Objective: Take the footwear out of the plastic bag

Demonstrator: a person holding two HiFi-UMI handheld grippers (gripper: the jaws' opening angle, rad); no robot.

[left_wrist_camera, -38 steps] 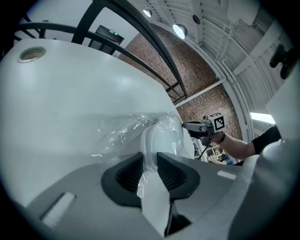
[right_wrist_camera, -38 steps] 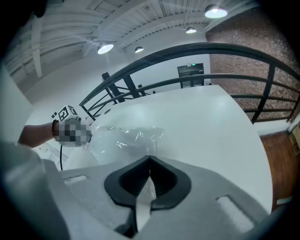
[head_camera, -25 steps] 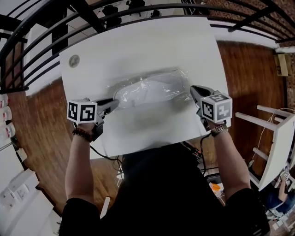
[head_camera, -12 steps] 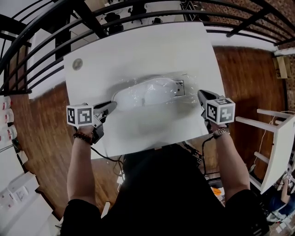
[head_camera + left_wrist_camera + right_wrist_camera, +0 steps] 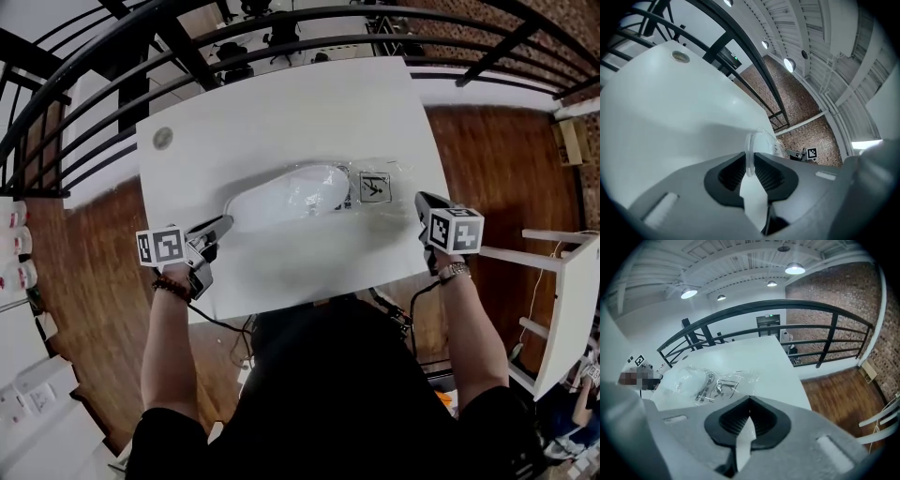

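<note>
A white shoe point(image 5: 286, 192) lies on its side in the middle of the white table point(image 5: 281, 103), partly inside a clear plastic bag point(image 5: 380, 187) whose printed label shows to the shoe's right. My left gripper point(image 5: 225, 222) is at the shoe's left end. In the left gripper view its jaws point(image 5: 750, 164) are shut on a thin white edge of the shoe point(image 5: 761, 143). My right gripper point(image 5: 421, 199) hovers just off the bag's right end, shut. Nothing shows between the jaws in the right gripper view point(image 5: 749, 416), and the crumpled bag point(image 5: 726, 380) and shoe point(image 5: 684, 378) lie ahead of them.
A black railing point(image 5: 281, 23) curves round the table's far side. A small round disc point(image 5: 163, 139) sits in the table's far left corner. White furniture point(image 5: 562, 281) stands on the wooden floor to the right.
The shoe now sits further left within the bag, and the bag's label shows beside it. The right gripper has drawn back from the bag's right end. The left jaws have narrowed onto the shoe's edge.
</note>
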